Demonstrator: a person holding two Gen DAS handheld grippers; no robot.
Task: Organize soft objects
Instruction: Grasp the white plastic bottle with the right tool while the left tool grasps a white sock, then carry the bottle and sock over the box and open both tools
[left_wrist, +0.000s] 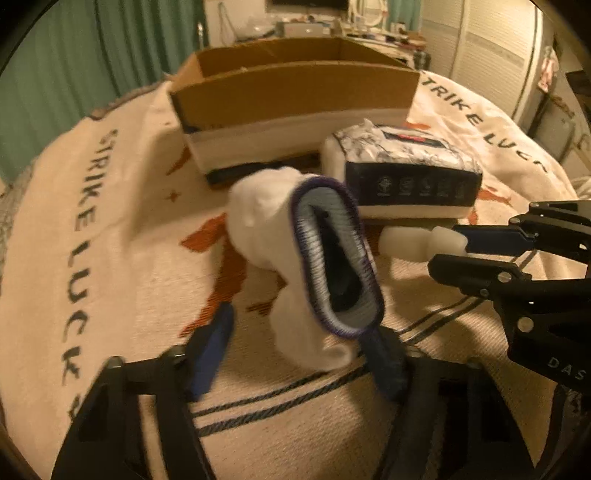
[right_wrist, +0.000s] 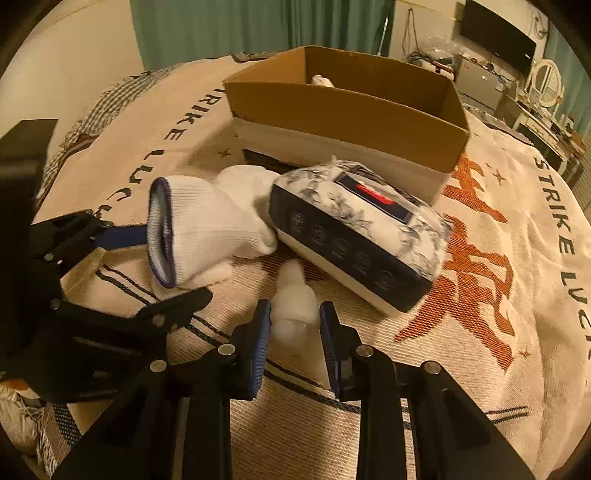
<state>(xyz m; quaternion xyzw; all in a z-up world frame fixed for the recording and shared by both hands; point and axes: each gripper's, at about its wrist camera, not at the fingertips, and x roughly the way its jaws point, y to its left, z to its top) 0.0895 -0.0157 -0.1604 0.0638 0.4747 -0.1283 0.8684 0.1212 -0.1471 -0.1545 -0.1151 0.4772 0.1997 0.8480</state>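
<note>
A white knit glove (left_wrist: 280, 236) with a purple-edged cuff stands in front of my left gripper (left_wrist: 295, 354). The gripper's jaws are spread wide; one blue finger seems to sit in the cuff opening. The glove also shows in the right wrist view (right_wrist: 207, 225). My right gripper (right_wrist: 293, 332) is shut on a small white soft object (right_wrist: 295, 299), seen from the side in the left wrist view (left_wrist: 417, 242). A soft tissue pack (right_wrist: 354, 229) with a dark blue side lies by the cardboard box (right_wrist: 343, 110).
The box (left_wrist: 291, 92) stands open at the back of the cream "STRIKE LUCK" blanket (left_wrist: 92, 229), with something white inside (right_wrist: 321, 79). The tissue pack (left_wrist: 402, 170) lies against its front. A cluttered desk and closet doors are behind.
</note>
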